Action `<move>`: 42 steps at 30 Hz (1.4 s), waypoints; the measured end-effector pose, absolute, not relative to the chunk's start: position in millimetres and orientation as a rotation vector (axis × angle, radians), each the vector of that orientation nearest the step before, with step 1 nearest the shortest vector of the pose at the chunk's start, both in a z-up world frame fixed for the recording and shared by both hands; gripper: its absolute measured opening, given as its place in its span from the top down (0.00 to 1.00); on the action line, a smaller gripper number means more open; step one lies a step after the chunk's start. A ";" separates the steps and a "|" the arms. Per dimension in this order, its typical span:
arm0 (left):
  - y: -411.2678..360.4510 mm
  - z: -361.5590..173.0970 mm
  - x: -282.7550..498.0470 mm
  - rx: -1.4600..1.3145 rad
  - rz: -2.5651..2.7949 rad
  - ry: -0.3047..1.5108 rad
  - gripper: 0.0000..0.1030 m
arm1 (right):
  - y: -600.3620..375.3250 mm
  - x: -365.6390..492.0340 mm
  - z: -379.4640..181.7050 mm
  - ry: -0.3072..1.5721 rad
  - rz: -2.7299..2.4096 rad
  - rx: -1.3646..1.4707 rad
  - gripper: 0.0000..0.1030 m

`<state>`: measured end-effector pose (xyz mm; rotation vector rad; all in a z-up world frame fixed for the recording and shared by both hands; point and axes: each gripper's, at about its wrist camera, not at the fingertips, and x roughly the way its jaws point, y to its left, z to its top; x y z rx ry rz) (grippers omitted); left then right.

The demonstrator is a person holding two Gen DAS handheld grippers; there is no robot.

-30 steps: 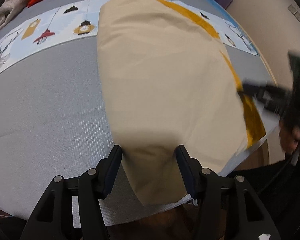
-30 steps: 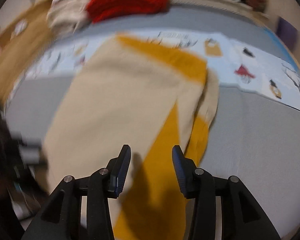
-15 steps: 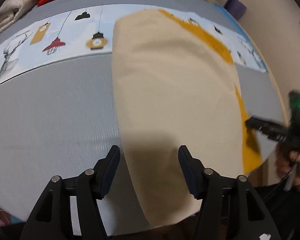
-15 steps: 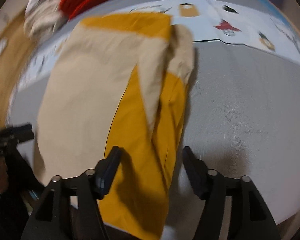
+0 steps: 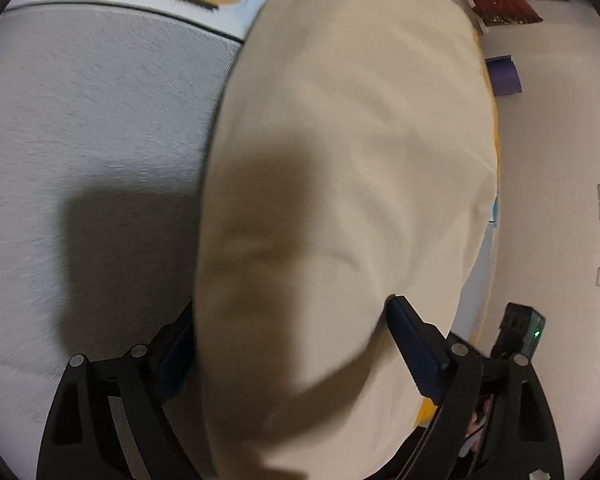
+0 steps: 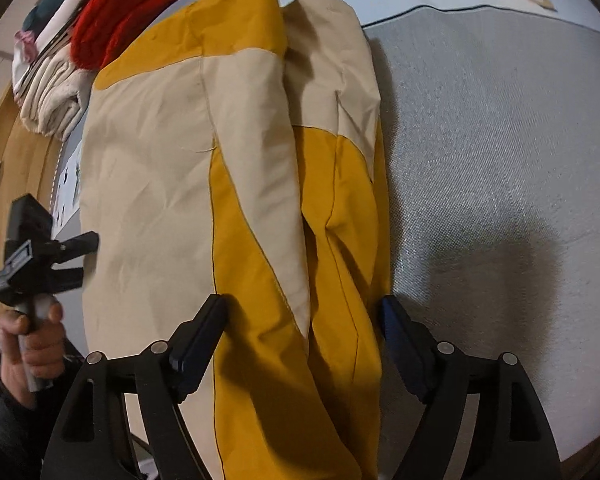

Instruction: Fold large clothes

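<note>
Both claws have dropped in close over the last second. A second ago they were hanging back above the garment, and now they're right down at its near end, by the near edge of the bed.

The left claw (image 5: 292, 344) has its fingers spread wide, and the beige cloth of the garment (image 5: 340, 200) bulges up between them and covers the left finger. I can't tell if anything's actually pinched, but with the fingers that far apart it reads as open, not gripping.

The right claw (image 6: 300, 332) is also wide open, straddling the yellow panel of the garment (image 6: 260, 200) without closing on it.

The piece, a big beige and mustard thing already folded lengthwise into a long strip, lies flat on the grey bed cover (image 6: 480, 140), running from the near edge toward the printed strip at the far side. The pile of red and cream clothes (image 6: 100, 28) sits at the far left corner.

My guess is they're lining up to grab the near end and fold it over toward the far end. Neither has grabbed yet.
</note>
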<state>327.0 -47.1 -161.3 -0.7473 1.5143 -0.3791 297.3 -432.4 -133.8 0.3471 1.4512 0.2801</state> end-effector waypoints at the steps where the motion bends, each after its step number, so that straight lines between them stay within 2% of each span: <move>1: -48.7 -163.3 329.1 -0.756 -0.390 1.506 0.15 | -431.5 297.6 -135.1 1.451 0.276 0.342 0.24; 3: -51.1 -162.8 330.0 -0.755 -0.398 1.491 0.16 | -428.7 298.1 -134.7 1.442 0.271 0.329 0.27; 4: -52.2 -161.3 330.2 -0.748 -0.396 1.480 0.20 | -424.4 298.5 -133.1 1.436 0.274 0.338 0.31; 5: -53.3 -157.5 329.9 -0.731 -0.388 1.463 0.26 | -420.4 300.1 -132.4 1.429 0.276 0.359 0.42; 6: -53.7 -153.5 329.2 -0.722 -0.380 1.451 0.30 | -419.2 297.6 -129.6 1.419 0.280 0.380 0.58; 8: -55.1 -139.0 328.9 -0.697 -0.368 1.428 0.40 | -412.5 298.7 -125.0 1.400 0.281 0.382 0.68; 11: -54.7 -109.9 331.3 -0.628 -0.380 1.380 0.48 | -399.4 301.3 -121.8 1.389 0.278 0.361 0.74; 15: -34.0 -80.4 334.0 -0.590 -0.363 1.329 0.51 | -368.8 312.8 -114.1 1.360 0.298 0.356 0.81; 21: 30.7 -71.4 342.8 -0.604 -0.257 1.302 0.51 | -289.4 336.4 -100.3 1.294 0.400 0.352 0.84; 27: 84.5 -78.7 352.6 -0.663 -0.203 1.301 0.51 | -226.4 353.9 -101.9 1.307 0.463 0.313 0.85; 31: 95.8 -79.5 358.8 -0.684 -0.179 1.301 0.50 | -206.8 360.7 -100.4 1.306 0.479 0.308 0.85; 37: 110.4 -97.1 367.4 -0.740 -0.100 1.345 0.41 | -199.4 362.9 -105.3 1.339 0.444 0.243 0.85; 42: 132.7 -84.7 357.3 -0.753 0.010 1.293 0.43 | -192.1 358.0 -106.3 1.351 0.385 0.143 0.81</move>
